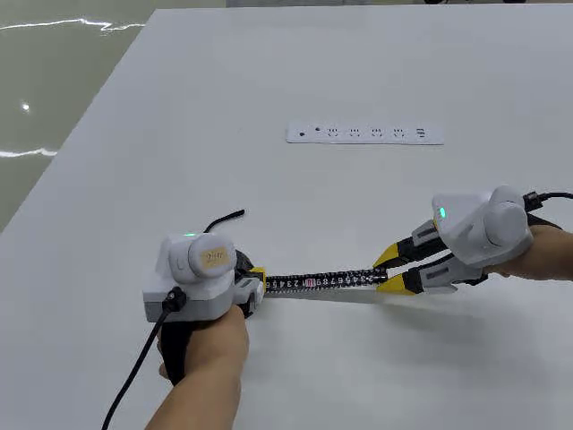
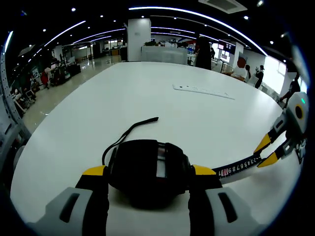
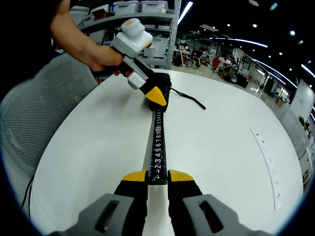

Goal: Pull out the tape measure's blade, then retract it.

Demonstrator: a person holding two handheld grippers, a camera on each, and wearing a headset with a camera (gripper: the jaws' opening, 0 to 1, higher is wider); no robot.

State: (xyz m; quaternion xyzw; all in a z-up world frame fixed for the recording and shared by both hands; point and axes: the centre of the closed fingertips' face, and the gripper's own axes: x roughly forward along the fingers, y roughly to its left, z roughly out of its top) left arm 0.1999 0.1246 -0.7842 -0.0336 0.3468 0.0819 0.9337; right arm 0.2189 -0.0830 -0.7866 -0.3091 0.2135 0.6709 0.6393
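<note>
My left gripper clamps the case. My right gripper pinches the blade at its end. It is extended just above the table.

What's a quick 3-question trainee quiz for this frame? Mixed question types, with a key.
1. True or false: the right claw grips the free end of the blade.
2. Multiple choice: what does the left claw hold? A) a screwdriver B) the tape measure case C) nothing
3. Short answer: which white item lies flat on the table, beyond both claws?

Key: 1 true. 2 B. 3 the power strip.
</note>
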